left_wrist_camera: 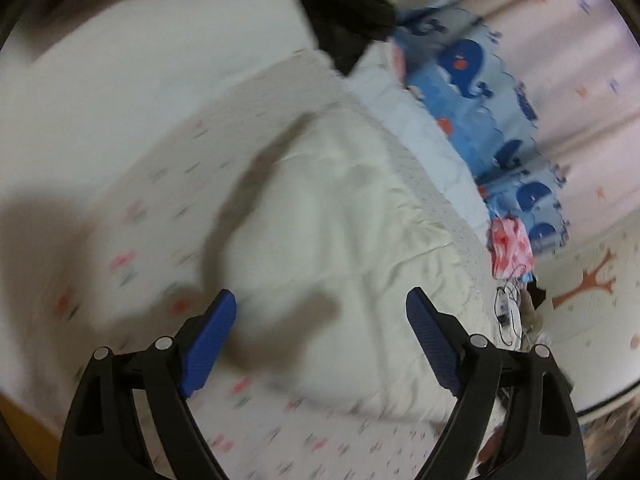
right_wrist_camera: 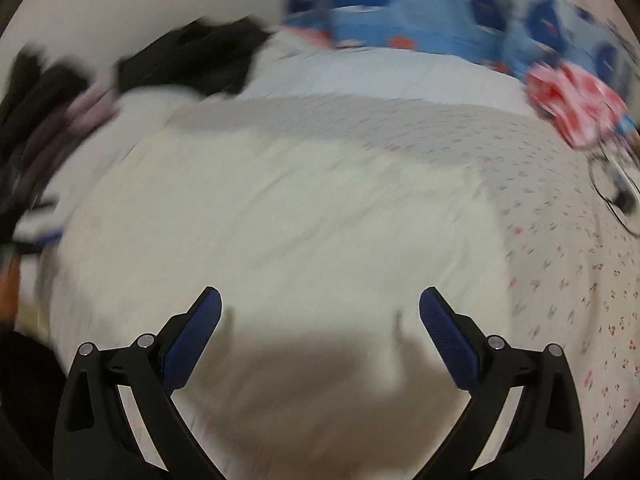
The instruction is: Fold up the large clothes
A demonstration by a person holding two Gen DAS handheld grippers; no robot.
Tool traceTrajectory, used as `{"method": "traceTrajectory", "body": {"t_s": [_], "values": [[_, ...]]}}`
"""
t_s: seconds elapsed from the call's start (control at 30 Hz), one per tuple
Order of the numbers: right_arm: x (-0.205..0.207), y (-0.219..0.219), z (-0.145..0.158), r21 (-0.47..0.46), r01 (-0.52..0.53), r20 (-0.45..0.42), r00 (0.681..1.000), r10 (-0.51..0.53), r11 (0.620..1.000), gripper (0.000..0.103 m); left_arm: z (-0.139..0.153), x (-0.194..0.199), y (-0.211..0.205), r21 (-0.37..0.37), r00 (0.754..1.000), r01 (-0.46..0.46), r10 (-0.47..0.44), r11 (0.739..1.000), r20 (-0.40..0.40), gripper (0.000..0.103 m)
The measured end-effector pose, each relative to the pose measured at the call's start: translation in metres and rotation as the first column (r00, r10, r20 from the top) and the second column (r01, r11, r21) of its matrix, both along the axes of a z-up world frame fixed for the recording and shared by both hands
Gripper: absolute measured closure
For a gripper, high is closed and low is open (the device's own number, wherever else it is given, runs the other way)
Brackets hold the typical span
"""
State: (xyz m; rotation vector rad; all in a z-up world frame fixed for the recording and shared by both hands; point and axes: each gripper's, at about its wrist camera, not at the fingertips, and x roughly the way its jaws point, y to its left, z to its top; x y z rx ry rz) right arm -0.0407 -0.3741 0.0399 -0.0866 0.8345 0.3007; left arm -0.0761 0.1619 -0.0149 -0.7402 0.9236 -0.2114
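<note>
Blue-padded fingers (left_wrist_camera: pixel 208 344) of your left gripper (left_wrist_camera: pixel 320 334) stand spread and grasp nothing, and your right gripper (right_wrist_camera: pixel 320 334) is released the same way, hovering over the cream garment (right_wrist_camera: pixel 280 208) that lies flat on the bed (right_wrist_camera: pixel 560 240). That garment, the piece to be folded, sits mid-bed on a flower-print sheet (left_wrist_camera: pixel 132 216), its near part just under both sets of fingers and its edges hard to make out through the blur.

Both views are smeared, so the first risk is a blind grab: close now and you may pinch a single layer, or catch the sheet along with the cloth, since the two are close in tone. Gripper shadows fall across the near cloth and hide any hem there.

Farther out, a dark garment (left_wrist_camera: pixel 348 12) and a heap of other clothes (right_wrist_camera: pixel 60 100) lie at the far side of the bed; a wide sweep could drag them into the fold. A whale-print blanket (left_wrist_camera: pixel 472 76), a red-and-white cloth (right_wrist_camera: pixel 576 108) and a black cable (right_wrist_camera: pixel 616 196) border the other side, and the cable could snag a trailing edge.
</note>
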Motion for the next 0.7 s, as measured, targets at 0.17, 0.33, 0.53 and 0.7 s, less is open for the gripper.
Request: {"method": "traceTrajectory", "body": {"t_s": [0.17,0.33,0.53,0.7], "values": [[-0.014,0.037,-0.007,-0.011,-0.057,-0.022,0.998,0.057,0.998,0.007,-0.03,0.001,-0.019,-0.146,0.995,0.029,-0.042,0.989,-0.093,0.019],[0.012,0.049,0.008,0.005,0.009,0.023,1.0,-0.009,1.0,0.007,-0.042,0.021,-0.045,-0.128,0.994,-0.004,-0.01,0.992,-0.11,0.015],[0.059,0.052,0.007,0.053,0.132,0.012,0.991,-0.133,0.99,0.007,-0.048,0.027,-0.043,-0.144,0.985,-0.14,0.123,0.98,-0.124,0.014],[0.089,0.068,-0.035,-0.058,0.151,-0.091,0.984,-0.155,0.987,0.006,-0.043,0.032,-0.045,-0.193,0.992,-0.102,0.084,0.976,-0.099,0.058]]}}
